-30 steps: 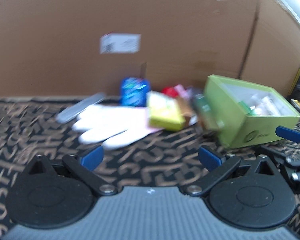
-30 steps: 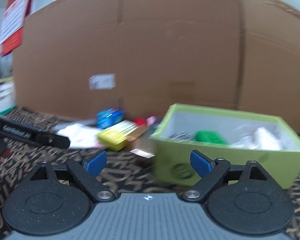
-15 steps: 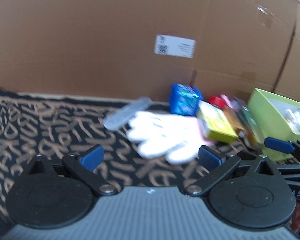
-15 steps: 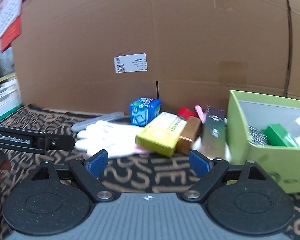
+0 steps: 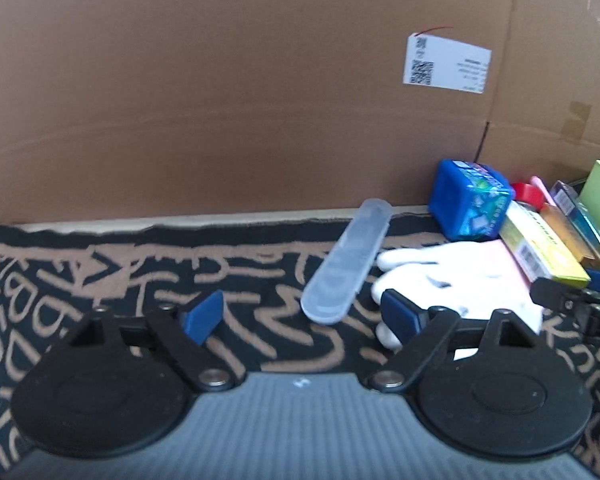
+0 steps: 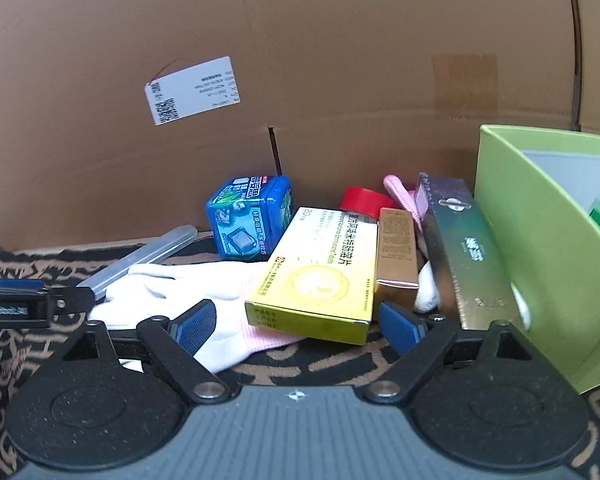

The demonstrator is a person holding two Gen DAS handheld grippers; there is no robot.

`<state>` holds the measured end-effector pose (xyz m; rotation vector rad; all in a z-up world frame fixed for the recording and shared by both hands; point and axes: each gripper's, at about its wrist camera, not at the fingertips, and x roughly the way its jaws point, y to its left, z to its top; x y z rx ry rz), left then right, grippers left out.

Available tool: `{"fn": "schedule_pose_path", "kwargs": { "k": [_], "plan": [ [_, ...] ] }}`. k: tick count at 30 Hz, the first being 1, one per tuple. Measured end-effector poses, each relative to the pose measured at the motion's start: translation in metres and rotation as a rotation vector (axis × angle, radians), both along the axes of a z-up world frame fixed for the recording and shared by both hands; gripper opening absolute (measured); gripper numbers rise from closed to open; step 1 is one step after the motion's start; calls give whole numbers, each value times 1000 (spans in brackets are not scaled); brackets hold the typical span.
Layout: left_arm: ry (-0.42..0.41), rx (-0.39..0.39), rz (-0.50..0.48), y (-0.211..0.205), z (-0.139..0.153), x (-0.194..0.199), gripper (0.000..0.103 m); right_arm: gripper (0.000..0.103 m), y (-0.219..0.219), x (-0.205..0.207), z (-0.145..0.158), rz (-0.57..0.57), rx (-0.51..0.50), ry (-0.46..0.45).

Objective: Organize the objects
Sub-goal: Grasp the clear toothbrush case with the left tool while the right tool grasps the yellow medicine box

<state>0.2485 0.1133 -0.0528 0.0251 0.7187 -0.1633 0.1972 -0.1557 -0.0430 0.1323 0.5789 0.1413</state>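
The yellow box (image 6: 320, 276) carries Chinese print along its top, a round emblem and a small "20" near its far corner; the rest is too small to read. Its long axis runs from the near edge of the counter (image 5: 100, 276) toward the cardboard wall (image 6: 340, 60), and it lies partly on the white glove (image 6: 180, 284). Behind it stands a blue pack (image 6: 250, 216) with Chinese characters. On the wall hangs a white label (image 6: 192, 90) with a QR code and unreadable lines. The clear plastic case (image 5: 346, 268) lies slanted, its far end toward the blue pack, touching the glove's fingertips. The green box (image 6: 540, 240) stands at the right, a dark long box (image 6: 464, 248) leaning beside it.

The left tongs (image 5: 302, 318) have just been closing but stand apart with nothing between them. The right tongs (image 6: 296, 326) stand apart, just before the yellow box.
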Motion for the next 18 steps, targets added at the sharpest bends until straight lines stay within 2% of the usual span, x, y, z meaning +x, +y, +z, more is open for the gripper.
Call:
{"fn": "schedule_pose_path", "kwargs": {
  "k": [3, 4, 6, 8, 9, 10, 13, 14, 15, 16, 17, 18],
  "plan": [
    [7, -3, -3, -2, -4, 12, 81, 91, 8, 4, -4, -15, -37, 13],
    [12, -5, -10, -2, -5, 15, 75, 87, 10, 4, -4, -13, -47, 16],
    [13, -3, -16, -3, -8, 18, 68, 71, 9, 2, -3, -8, -39, 5],
    [3, 21, -21, -4, -8, 16, 55, 42, 4, 1, -3, -2, -10, 6],
    [2, 19, -29, -4, -8, 15, 43, 38, 1, 0, -4, 3, -4, 12],
    [8, 10, -35, -4, -7, 13, 37, 34, 0, -1, -3, 9, 0, 13],
    [20, 4, -35, -4, -5, 9, 35, 34, -3, -4, -3, -4, 9, 13],
    [21, 6, -37, -5, -4, 8, 34, 37, -4, -6, -2, -3, 22, 19],
    [20, 15, -42, -5, -3, 7, 34, 43, -5, -7, -1, 1, 42, 25],
    [15, 23, -47, -6, -2, 5, 34, 63, -5, -9, 0, 4, 65, 21],
    [7, 25, -47, -7, 0, 5, 35, 79, -4, -12, 2, 5, 75, 3],
    [-5, 21, -42, -7, 2, 5, 41, 80, -1, -14, 5, 10, 68, -20]
  ]
}}
